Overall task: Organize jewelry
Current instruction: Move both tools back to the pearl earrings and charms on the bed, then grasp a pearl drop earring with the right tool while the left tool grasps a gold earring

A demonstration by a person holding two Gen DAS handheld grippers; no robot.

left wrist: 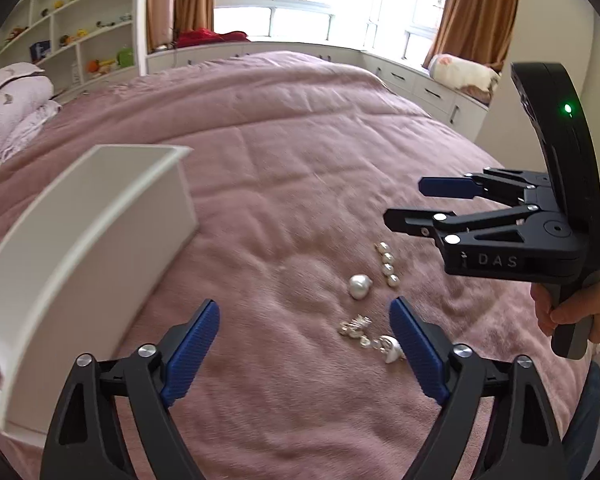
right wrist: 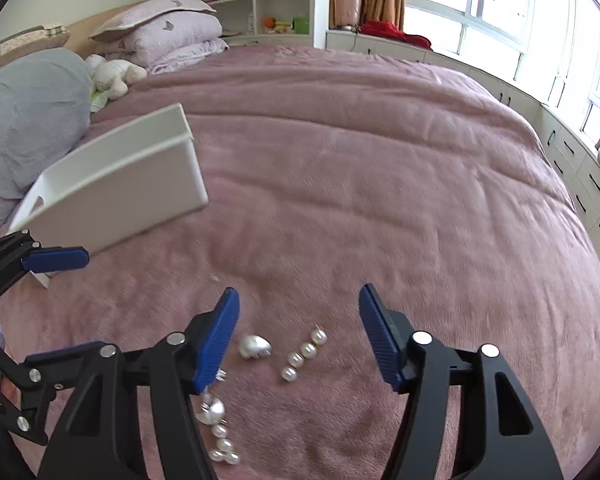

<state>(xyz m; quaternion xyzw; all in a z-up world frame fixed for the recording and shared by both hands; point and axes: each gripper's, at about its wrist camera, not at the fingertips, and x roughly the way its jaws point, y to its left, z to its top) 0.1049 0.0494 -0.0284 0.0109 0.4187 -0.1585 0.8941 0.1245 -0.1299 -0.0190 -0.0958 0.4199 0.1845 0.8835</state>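
Note:
Pearl jewelry lies on the pink bedspread (left wrist: 300, 160): a large single pearl (left wrist: 359, 286) (right wrist: 254, 346), a bar of several small pearls (left wrist: 387, 264) (right wrist: 303, 354), and a silver and pearl cluster (left wrist: 374, 338) (right wrist: 216, 428). A white open box (left wrist: 80, 248) (right wrist: 112, 184) lies tilted to the left. My left gripper (left wrist: 304, 340) is open and empty, just short of the jewelry. My right gripper (right wrist: 298, 332) is open and empty above the pearls; it also shows in the left wrist view (left wrist: 416, 200).
Pillows (right wrist: 168, 28) and a grey bolster (right wrist: 28, 120) lie at the bed's head with a plush toy (right wrist: 116, 72). White shelves (left wrist: 80, 28) and window-side drawers (right wrist: 580, 176) stand beyond the bed.

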